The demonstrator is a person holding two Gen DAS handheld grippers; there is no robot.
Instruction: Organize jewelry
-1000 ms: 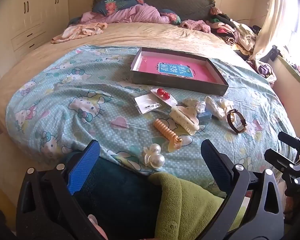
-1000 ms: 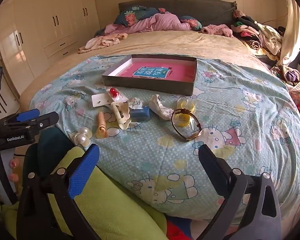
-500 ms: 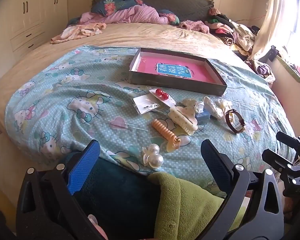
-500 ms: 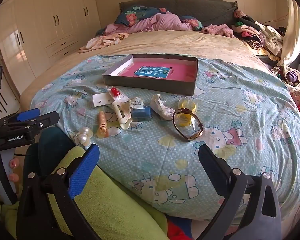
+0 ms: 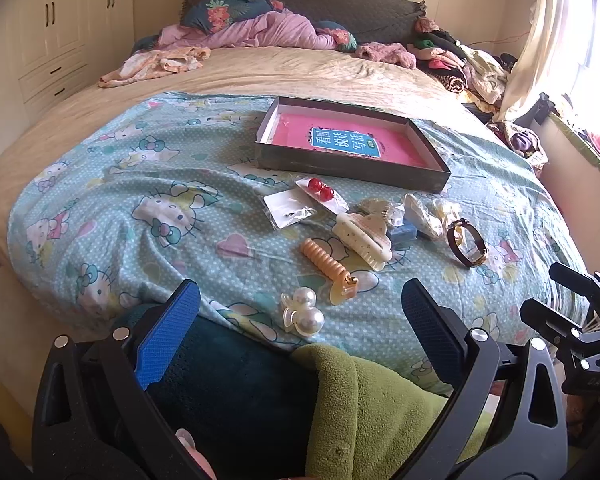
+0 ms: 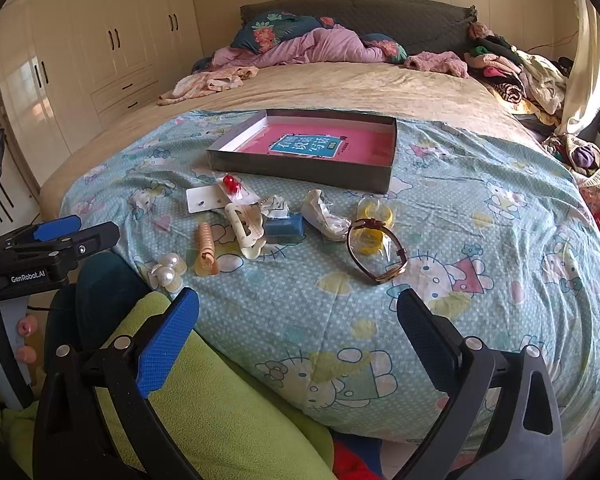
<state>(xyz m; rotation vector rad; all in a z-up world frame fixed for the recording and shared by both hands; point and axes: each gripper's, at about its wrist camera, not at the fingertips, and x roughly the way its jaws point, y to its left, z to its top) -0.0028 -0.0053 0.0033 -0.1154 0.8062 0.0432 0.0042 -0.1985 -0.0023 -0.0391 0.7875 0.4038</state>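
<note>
A: The bed's teal cartoon-print blanket (image 5: 147, 184) is carrying everything. Are the grippers doing anything yet?

B: Barely; compared with a second ago, almost nothing is changing. The left gripper (image 5: 300, 320) and right gripper (image 6: 297, 318) are both hanging spread wide and empty over the person's lap, so sorting isn't starting.

A: And outward?

B: The white pearl hair clip (image 5: 304, 314) is lying nearest, then the brown-strapped wristwatch (image 6: 376, 254); the shallow grey pink-lined box (image 5: 436, 180) is waiting beyond.

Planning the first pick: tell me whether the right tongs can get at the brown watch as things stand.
Probably yes. The right tongs are open and empty, and the brown watch lies just ahead on the blanket, with nothing over it or in the way.
</note>
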